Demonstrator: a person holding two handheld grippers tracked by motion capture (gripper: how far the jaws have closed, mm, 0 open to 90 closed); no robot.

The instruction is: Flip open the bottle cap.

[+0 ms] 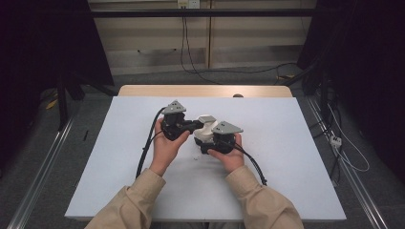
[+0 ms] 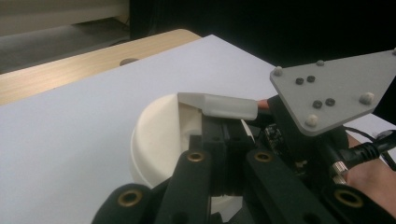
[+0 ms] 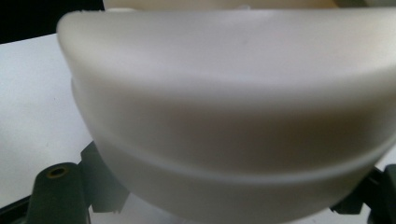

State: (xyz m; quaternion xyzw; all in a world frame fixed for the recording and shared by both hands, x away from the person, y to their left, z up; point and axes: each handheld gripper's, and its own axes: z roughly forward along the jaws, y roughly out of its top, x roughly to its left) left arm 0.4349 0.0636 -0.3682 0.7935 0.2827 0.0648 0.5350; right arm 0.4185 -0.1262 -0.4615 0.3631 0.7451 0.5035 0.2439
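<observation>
A cream-white round container (image 1: pixel 206 130) sits low over the middle of the white table top (image 1: pixel 110 162), between both grippers. My left gripper (image 1: pixel 195 126) comes in from the left. In the left gripper view its jaws stand close together, shut on the container's rim (image 2: pixel 159 140) just under a raised translucent lid flap (image 2: pixel 219 105). My right gripper (image 1: pixel 214 139) holds the container from the near right, under its grey plate (image 1: pixel 227 127). In the right gripper view the container's curved side (image 3: pixel 224 116) lies between the spread jaws of that gripper (image 3: pixel 219 205).
A wooden table edge (image 1: pixel 205 90) runs along the far side of the white top. Black cables (image 1: pixel 145 152) trail from each gripper toward the person's beige sleeves (image 1: pixel 129 205). Dark curtains and floor cables surround the table.
</observation>
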